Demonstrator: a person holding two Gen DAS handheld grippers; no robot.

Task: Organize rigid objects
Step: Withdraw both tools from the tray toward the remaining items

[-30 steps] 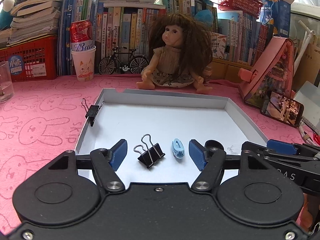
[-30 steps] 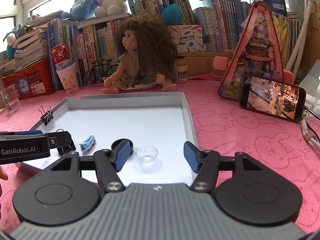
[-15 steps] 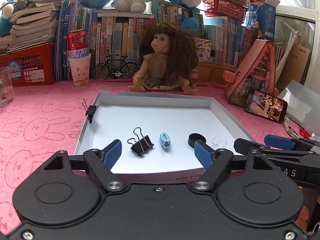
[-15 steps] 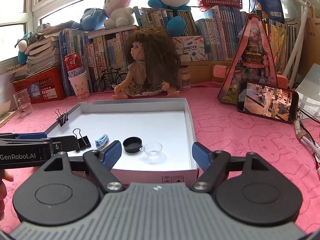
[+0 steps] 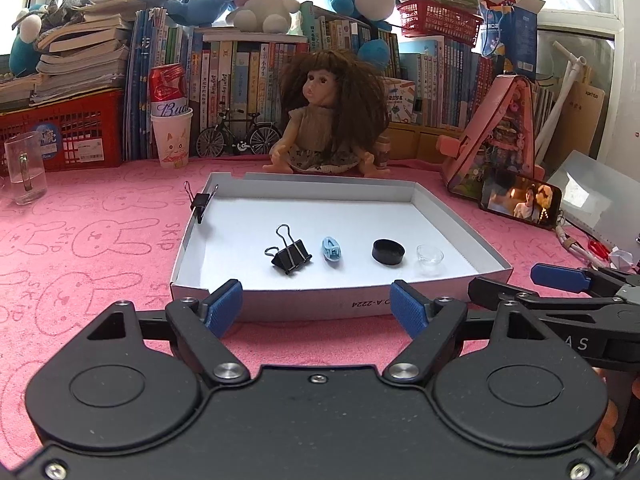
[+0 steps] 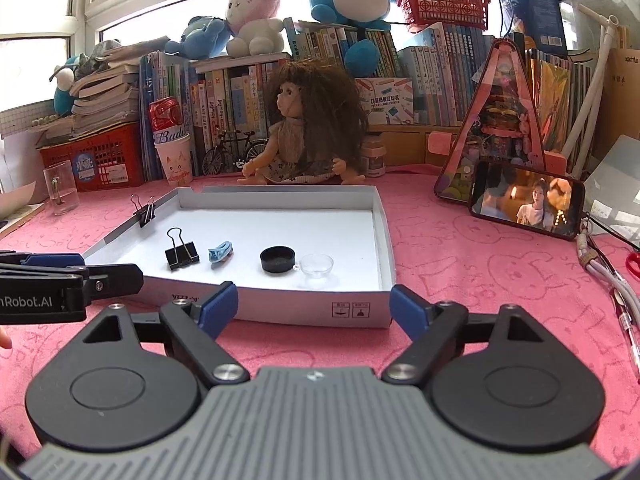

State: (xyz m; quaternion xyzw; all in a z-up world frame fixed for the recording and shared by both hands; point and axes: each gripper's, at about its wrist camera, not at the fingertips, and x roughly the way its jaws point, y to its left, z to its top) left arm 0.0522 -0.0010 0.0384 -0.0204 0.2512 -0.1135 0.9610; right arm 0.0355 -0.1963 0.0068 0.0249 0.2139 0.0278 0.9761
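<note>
A shallow white box tray (image 5: 304, 308) (image 6: 316, 312) lies on the pink cloth. In it, in a row, are a black binder clip (image 5: 291, 257) (image 6: 182, 255), a light blue hair clip (image 5: 331, 249) (image 6: 220, 251), a black round cap (image 5: 388, 252) (image 6: 277, 259) and a small clear cup (image 5: 430, 257) (image 6: 317, 266). Another binder clip (image 5: 200, 202) (image 6: 145, 211) grips the tray's left wall. My left gripper (image 5: 317, 310) and right gripper (image 6: 313, 307) are both open and empty, just in front of the tray's near wall.
A doll (image 5: 328, 120) sits behind the tray. A glass mug (image 5: 24, 168) stands far left, a paper cup with a red can (image 5: 172, 136) at the back. A phone (image 6: 528, 204) leans on a pink toy house to the right. Pens and cables (image 6: 612, 280) lie at right.
Both grippers have pulled back and up from over the tray to in front of its near wall. The objects in the tray have not moved.
</note>
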